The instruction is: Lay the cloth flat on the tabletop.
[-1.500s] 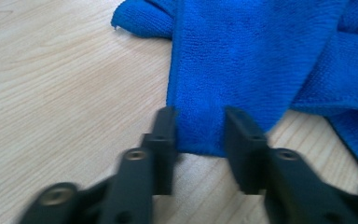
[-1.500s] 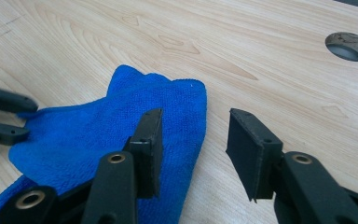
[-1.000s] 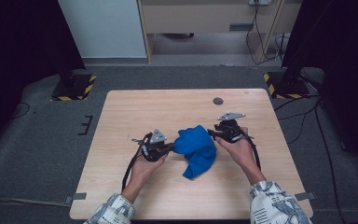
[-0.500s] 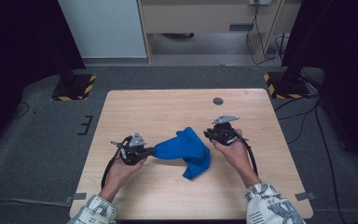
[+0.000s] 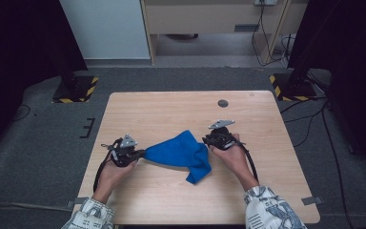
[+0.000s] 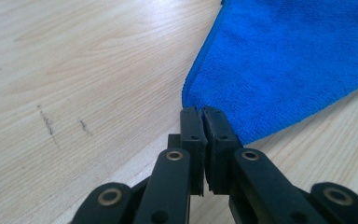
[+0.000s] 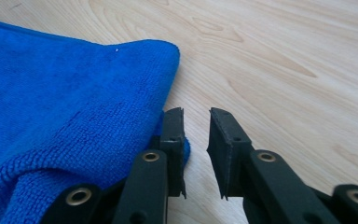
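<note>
- Blue cloth (image 5: 181,153) lies mid-table; our left gripper (image 6: 204,122) is clenched on its corner, our right gripper (image 7: 196,135) is released, the cloth just beside one jaw.
- We risk dragging the cloth one-handed, bunching the rumpled right side.
- Bare table (image 5: 171,112) surrounds us; edges stay well apart.

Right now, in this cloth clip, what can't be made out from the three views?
- Left gripper view: how much of the blue cloth sits between the shut jaws of the left gripper; the pads cover it.
- Right gripper view: the cloth edge behind the left-hand jaw of the open right gripper.
- High view: the dark round mark on the table is too small to identify.
- High view: the cloth's underside, folded under.
</note>
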`<state>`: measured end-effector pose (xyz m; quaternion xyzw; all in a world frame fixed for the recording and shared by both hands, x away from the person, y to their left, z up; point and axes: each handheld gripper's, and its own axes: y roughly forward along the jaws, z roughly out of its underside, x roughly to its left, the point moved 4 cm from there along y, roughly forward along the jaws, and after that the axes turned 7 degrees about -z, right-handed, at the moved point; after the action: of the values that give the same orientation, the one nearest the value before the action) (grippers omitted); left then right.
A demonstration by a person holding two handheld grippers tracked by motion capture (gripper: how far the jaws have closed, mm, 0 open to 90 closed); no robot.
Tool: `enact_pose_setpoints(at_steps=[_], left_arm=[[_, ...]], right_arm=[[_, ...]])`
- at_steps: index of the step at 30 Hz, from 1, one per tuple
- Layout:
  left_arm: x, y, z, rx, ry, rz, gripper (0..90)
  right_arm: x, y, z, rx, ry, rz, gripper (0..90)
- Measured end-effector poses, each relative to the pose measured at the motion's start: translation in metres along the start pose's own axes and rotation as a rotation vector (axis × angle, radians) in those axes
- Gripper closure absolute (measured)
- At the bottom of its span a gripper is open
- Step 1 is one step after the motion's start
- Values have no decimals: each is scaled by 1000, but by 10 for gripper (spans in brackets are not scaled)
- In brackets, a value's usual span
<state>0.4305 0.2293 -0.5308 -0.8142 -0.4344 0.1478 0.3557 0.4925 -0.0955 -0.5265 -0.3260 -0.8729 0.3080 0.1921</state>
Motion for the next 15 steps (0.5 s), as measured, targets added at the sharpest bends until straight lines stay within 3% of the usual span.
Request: enact_pose_setpoints(at_steps=[4, 9, 11, 13, 15], left_arm=[[-4, 4, 1, 17, 21, 1, 872], [-6, 5, 0, 10, 20, 1, 871], [-6, 6, -2, 6, 19, 2, 871], [-7, 6, -4, -3, 9, 11, 871], [-8, 8, -6, -10, 6, 14, 871]], right_arm=[[6, 5, -4, -17, 30, -28, 652], [19, 19, -7, 3, 12, -49, 558], [21, 23, -7, 10, 14, -50, 571], [23, 26, -7, -5, 40, -92, 621], [24, 29, -7, 10, 36, -95, 655]])
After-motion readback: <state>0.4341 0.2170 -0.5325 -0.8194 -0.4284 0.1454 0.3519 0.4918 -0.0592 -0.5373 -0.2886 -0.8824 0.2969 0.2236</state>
